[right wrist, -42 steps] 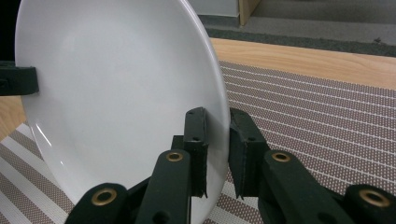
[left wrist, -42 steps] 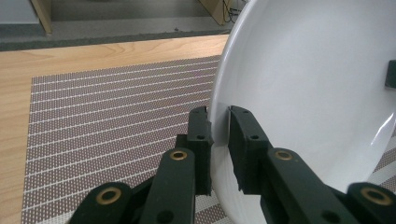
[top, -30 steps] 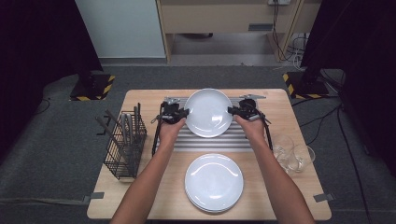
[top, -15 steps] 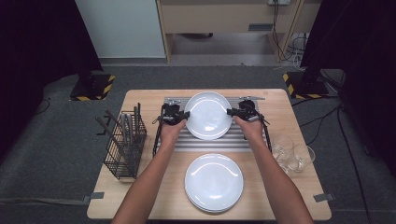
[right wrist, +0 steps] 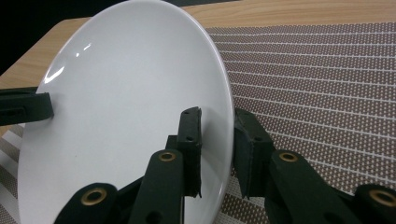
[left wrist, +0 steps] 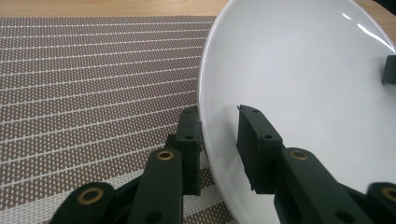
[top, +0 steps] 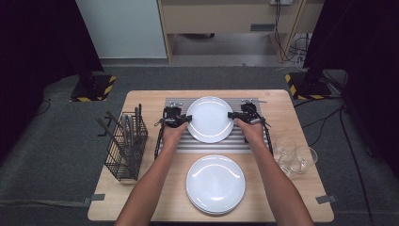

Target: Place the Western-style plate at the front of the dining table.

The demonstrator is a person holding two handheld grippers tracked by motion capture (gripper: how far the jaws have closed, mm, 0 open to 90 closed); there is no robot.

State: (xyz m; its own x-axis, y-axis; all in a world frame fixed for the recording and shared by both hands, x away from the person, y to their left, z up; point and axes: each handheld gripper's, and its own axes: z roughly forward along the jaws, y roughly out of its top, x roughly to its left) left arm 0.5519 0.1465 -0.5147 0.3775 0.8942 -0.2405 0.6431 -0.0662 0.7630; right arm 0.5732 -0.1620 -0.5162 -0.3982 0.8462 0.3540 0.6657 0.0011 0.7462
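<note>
A white plate (top: 210, 119) is held flat over the striped mat (top: 211, 145), gripped from both sides. My left gripper (top: 187, 118) is shut on its left rim and my right gripper (top: 231, 115) on its right rim. In the left gripper view the plate (left wrist: 303, 93) has its rim between the two black jaws of the left gripper (left wrist: 219, 135), with the mat (left wrist: 93, 84) beyond. The right gripper view shows the right gripper (right wrist: 217, 140) clamped over the edge of the plate (right wrist: 126, 116), and the other gripper's jaw (right wrist: 23, 107) on the far rim.
A stack of white plates (top: 215, 184) sits at the table's near edge, in front of the mat. A black wire cutlery basket (top: 124, 147) stands at the left. Clear glasses (top: 294, 155) stand at the right.
The held plate has moved a little toward the person, from the far part of the mat toward its middle. Both grippers went with it and stayed shut.
</note>
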